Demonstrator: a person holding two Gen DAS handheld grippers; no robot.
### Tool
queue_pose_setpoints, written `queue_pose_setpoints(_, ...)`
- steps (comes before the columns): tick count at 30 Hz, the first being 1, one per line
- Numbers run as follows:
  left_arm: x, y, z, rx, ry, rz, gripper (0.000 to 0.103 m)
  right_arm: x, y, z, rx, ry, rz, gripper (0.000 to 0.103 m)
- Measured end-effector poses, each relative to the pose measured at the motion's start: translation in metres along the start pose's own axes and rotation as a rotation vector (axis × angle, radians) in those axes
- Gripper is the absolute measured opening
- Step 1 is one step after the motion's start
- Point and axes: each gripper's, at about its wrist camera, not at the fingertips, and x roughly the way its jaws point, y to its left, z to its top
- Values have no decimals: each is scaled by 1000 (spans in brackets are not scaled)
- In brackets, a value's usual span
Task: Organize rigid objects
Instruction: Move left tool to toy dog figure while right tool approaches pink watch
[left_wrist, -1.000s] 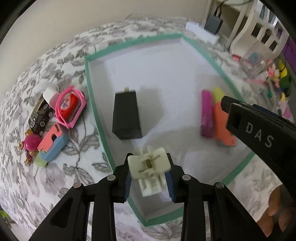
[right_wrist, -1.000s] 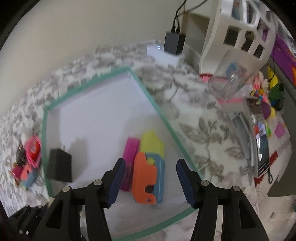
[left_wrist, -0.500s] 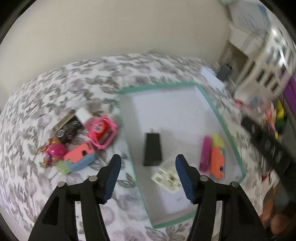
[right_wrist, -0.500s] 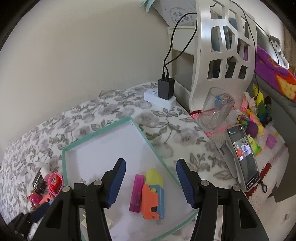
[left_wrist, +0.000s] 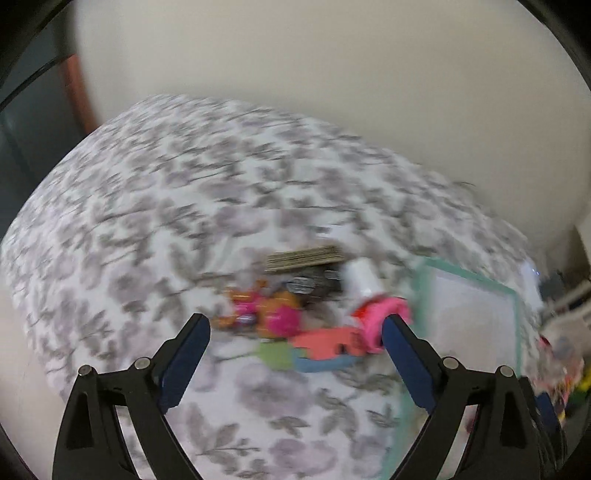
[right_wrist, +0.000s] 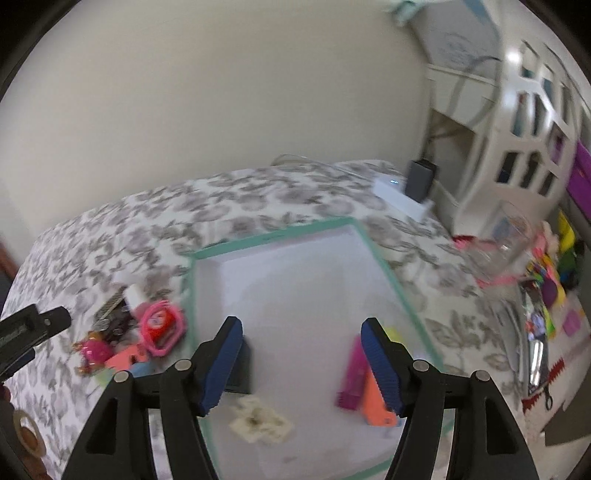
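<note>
Through the left wrist camera, which is blurring badly, the left gripper (left_wrist: 295, 349) is hovering above the grey-and-white floral bedspread (left_wrist: 155, 221) with its blue-padded jaws spreading wide and still opening; no pad is pressing on anything. Between the fingers, lower on the spread, a cluster of small toys is lying just outside the left edge of the shallow white tray with the teal rim (left_wrist: 517, 317): a pink ring-shaped case around a red item (left_wrist: 380, 317), a white-capped small bottle (left_wrist: 362, 275), a dark patterned flat card (left_wrist: 310, 269), a magenta round toy (left_wrist: 280, 319), and a coral-and-blue flat plastic block (left_wrist: 325, 349) with a green piece at its end. Finer detail is too smeared to tell.

Through the right wrist camera, the right gripper (right_wrist: 301, 365) is pointing down over the tray's near edge, its jaws opening and holding nothing. Inside the tray a black rectangular box (right_wrist: 242, 373) is sitting by the left wall, partly behind the left finger. A cream-white slotted plastic piece (right_wrist: 258, 424) is lying near the front edge. By the right wall a magenta ridged bar (right_wrist: 352, 376), an orange flat block (right_wrist: 375, 404) and a yellow block (right_wrist: 393, 334) are lying together. The toy cluster is sitting beyond the tray's left wall, and the left gripper's black tip is showing at the far left.
</note>
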Motion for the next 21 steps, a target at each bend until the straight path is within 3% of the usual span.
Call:
queue_pose_setpoints(3, 0, 16, 13, -55, -3, 79, 95, -2, 17, 13, -10, 2, 49, 73)
queue_pose_setpoints(6, -1, 28, 25, -112, -11, 119, 98, -4, 40, 29, -31, -6, 107, 82)
queue_pose_setpoints(7, -1, 33, 28, -144, -11, 111, 103, -4, 46, 33, -33, -8, 117, 84)
queue_pose_setpoints(12, 14, 44, 30, -220, 17, 70, 103, 10, 68, 38, -33, 9, 163, 103)
queue_pose_setpoints(17, 44, 55, 29, -241, 93, 34, 103, 39, 80, 30, -50, 59, 165, 103)
queue_pose_setpoints(21, 56, 77, 31, -277, 126, -61, 103, 56, 92, 24, -63, 90, 163, 103)
